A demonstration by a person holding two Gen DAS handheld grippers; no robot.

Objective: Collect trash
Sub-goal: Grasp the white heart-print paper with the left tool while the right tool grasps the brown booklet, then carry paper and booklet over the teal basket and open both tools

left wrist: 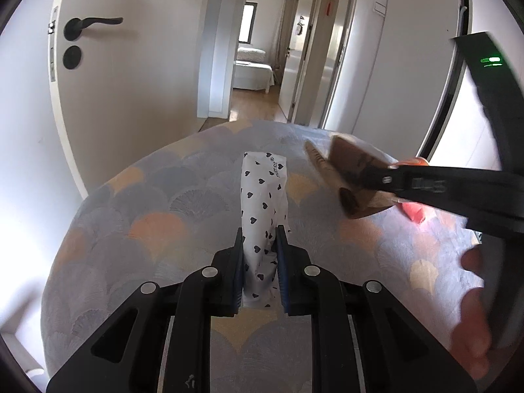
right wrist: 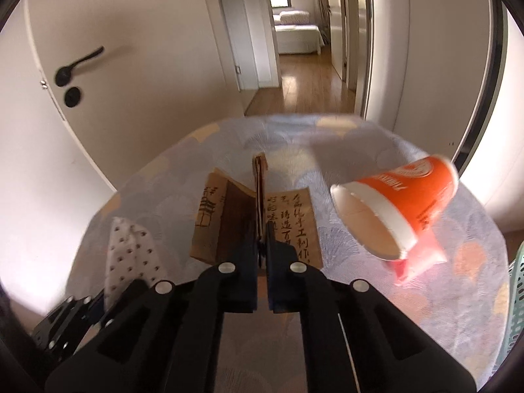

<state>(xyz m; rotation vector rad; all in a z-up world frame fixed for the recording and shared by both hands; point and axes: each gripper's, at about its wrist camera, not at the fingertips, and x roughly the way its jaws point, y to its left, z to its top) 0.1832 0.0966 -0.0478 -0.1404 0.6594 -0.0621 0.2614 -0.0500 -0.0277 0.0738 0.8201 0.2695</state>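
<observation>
Left wrist view first: left gripper (left wrist: 260, 239) pinching a white packet with black hearts (left wrist: 263, 196), pads pressed on its lower part, the packet standing up between them over the round table (left wrist: 157, 203) with its fan-patterned cloth. Off to the right, the right gripper (left wrist: 370, 183) reaching in from the side, clamped on a brown paper bag (left wrist: 353, 163) — blurred, so little detail. A hand (left wrist: 471, 304) at the lower right edge. Behind, a white door with a black door handle (left wrist: 88, 24) and a hallway to a bedroom.

Right wrist view next: right gripper (right wrist: 261, 239) pressed together on the upright fold of the brown paper bag (right wrist: 226, 222), black brush lettering on both flaps, the bag touching or barely off the cloth; cannot tell which. To the right, an orange paper cup (right wrist: 402, 203) on its side, mouth toward the camera, with something red and blurred under its rim. At lower left, the heart-print packet (right wrist: 131, 255) again, the left gripper (right wrist: 98, 308) only partly in view. At the far right edge, a pale green perforated basket (right wrist: 517, 298).

Step in hand, by judgement: both pieces gripped — pick-up done or nearly so. Next move likely a lift clear of the cloth and a carry toward the basket, if meant for trash, without knocking the cup; cup left to collect.
</observation>
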